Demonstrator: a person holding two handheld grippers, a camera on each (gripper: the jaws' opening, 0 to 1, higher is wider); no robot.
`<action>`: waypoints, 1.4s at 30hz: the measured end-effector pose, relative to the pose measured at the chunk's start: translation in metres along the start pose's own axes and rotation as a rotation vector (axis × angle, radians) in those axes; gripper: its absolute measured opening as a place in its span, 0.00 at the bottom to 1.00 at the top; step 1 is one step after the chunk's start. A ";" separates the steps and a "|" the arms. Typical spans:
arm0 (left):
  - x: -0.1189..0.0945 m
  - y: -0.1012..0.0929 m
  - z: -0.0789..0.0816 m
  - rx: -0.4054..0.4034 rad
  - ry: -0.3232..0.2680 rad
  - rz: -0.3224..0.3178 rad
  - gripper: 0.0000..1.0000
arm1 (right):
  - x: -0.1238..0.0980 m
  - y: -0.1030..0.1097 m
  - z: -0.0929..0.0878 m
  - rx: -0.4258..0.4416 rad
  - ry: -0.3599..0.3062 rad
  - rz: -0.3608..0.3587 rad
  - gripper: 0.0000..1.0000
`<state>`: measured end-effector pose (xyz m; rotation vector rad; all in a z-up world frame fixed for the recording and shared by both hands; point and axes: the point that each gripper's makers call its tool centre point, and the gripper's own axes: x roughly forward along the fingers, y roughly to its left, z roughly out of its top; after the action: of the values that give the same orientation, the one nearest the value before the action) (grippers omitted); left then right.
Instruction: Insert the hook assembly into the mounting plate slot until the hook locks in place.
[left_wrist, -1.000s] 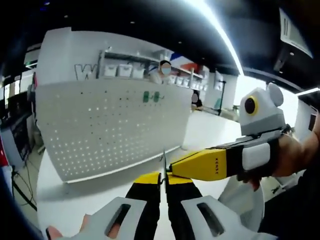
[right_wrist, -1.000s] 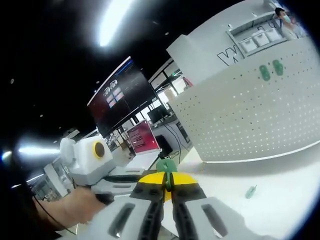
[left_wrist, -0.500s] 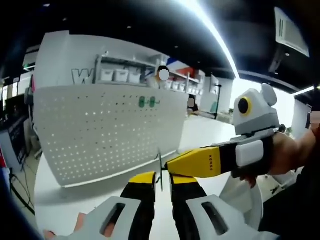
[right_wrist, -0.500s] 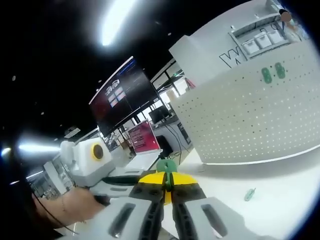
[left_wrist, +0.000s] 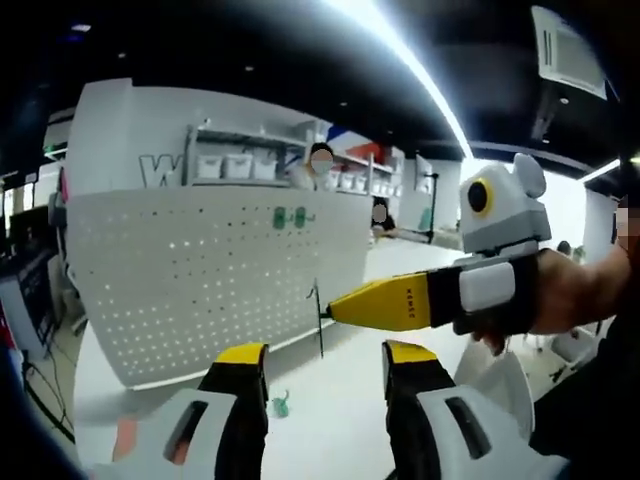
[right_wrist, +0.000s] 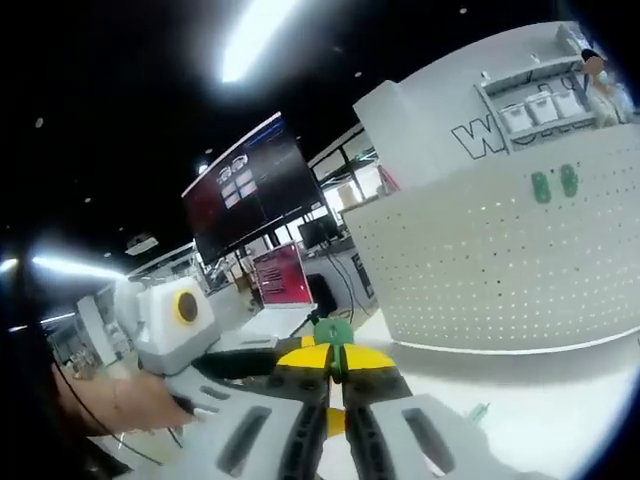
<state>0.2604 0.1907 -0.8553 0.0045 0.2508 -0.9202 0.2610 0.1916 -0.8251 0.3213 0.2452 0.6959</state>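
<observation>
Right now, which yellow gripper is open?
The left gripper is open, with a wide gap between its jaws. The right gripper is pinched shut on a green hook.

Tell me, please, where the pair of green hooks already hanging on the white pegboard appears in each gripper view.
Left gripper view: green hooks sit above centre, high on the pegboard.
Right gripper view: they sit at the far right, high on the board.
Shared landmark: the shelf of white bins above the board.
</observation>
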 end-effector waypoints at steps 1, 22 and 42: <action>-0.001 0.000 0.000 -0.004 -0.001 0.000 0.50 | 0.000 -0.001 0.000 0.000 0.000 0.001 0.01; -0.013 0.009 0.009 -0.143 -0.088 0.034 0.82 | 0.003 -0.013 0.001 -0.114 -0.015 -0.017 0.01; -0.007 -0.005 0.008 -0.164 -0.090 -0.028 0.91 | 0.008 -0.041 0.010 -0.209 -0.042 -0.086 0.01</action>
<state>0.2540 0.1920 -0.8454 -0.1924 0.2426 -0.9232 0.2945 0.1653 -0.8321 0.1248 0.1442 0.6232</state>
